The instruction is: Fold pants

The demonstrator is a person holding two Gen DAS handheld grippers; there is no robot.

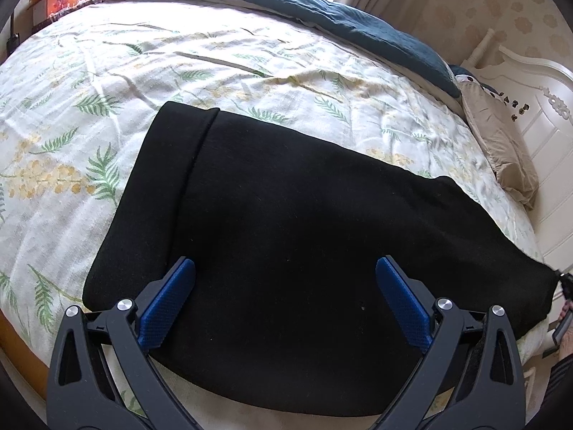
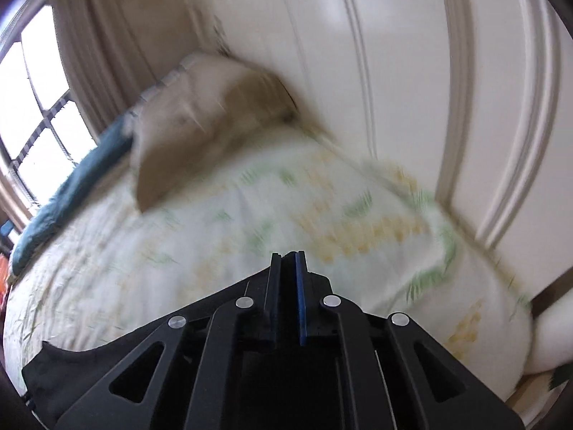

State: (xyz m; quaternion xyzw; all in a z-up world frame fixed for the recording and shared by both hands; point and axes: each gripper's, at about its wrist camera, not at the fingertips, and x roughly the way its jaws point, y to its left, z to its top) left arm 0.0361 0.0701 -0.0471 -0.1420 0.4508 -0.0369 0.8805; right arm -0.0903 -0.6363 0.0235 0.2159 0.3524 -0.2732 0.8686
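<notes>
The black pants (image 1: 286, 215) lie flat on the bed, folded lengthwise, with a hem at the far left. My left gripper (image 1: 285, 265) hovers open over their near part, blue pads (image 1: 168, 304) wide apart and holding nothing. In the left wrist view my right gripper (image 1: 566, 281) shows at the far right edge, pinching the pants' right end. In the blurred right wrist view my right gripper (image 2: 288, 256) is shut with black pants cloth (image 2: 71, 365) trailing below left; the pinched cloth itself is hidden.
The bed (image 1: 143, 82) has a leaf-print cover. A dark teal blanket (image 1: 340, 18) lies along its far side. A beige pillow (image 1: 501, 143) rests by the white headboard (image 1: 537, 107). A white wardrobe (image 2: 394, 71) stands beside the bed.
</notes>
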